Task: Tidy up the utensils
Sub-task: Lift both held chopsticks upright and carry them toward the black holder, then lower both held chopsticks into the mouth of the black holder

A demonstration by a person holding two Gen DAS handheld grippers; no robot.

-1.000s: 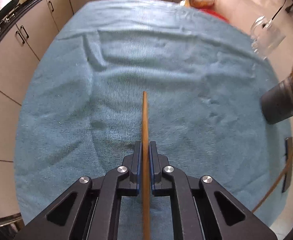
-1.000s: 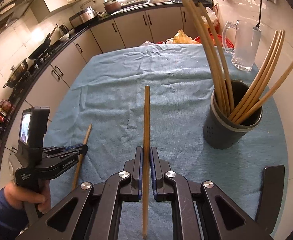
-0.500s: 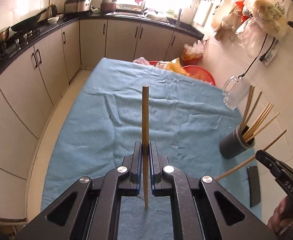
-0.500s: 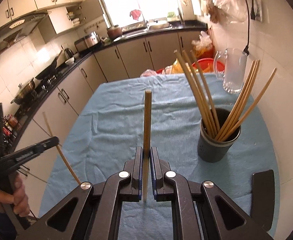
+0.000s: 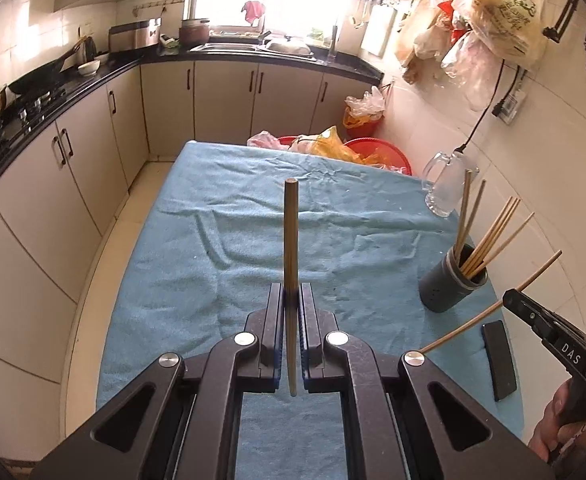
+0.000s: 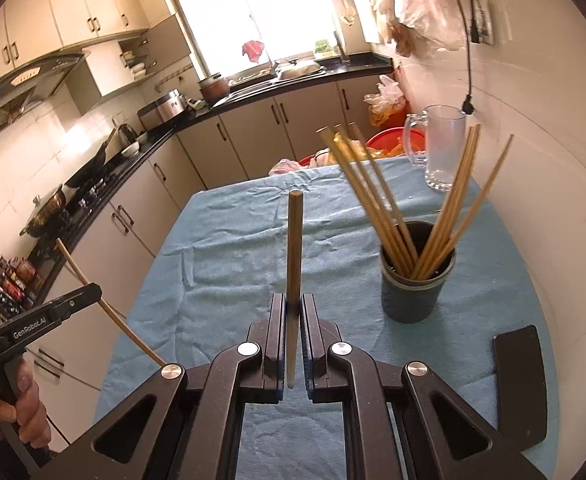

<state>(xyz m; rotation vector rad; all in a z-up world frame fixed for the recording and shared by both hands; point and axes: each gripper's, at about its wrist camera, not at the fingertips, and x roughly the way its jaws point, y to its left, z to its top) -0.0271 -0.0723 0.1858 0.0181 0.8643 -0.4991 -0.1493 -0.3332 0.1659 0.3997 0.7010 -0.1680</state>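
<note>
My left gripper (image 5: 291,292) is shut on a wooden chopstick (image 5: 291,236) and holds it high above the blue towel (image 5: 221,248). My right gripper (image 6: 291,302) is shut on another wooden chopstick (image 6: 294,248), also raised. A dark grey holder cup (image 6: 415,292) with several chopsticks stands at the towel's right side, right of and beyond the right gripper; it also shows in the left wrist view (image 5: 451,284). The right gripper's chopstick shows in the left wrist view (image 5: 489,308), and the left gripper's in the right wrist view (image 6: 109,304).
A clear glass mug (image 6: 443,148) stands beyond the holder near the wall. A black phone (image 6: 521,384) lies on the towel at the near right. Red basins with bags (image 5: 373,152) sit past the table's far edge. Kitchen cabinets (image 5: 53,168) run along the left.
Both grippers have risen and tilted up with their chopsticks, so the views now take in the whole table and kitchen. The holder looks farther away.
</note>
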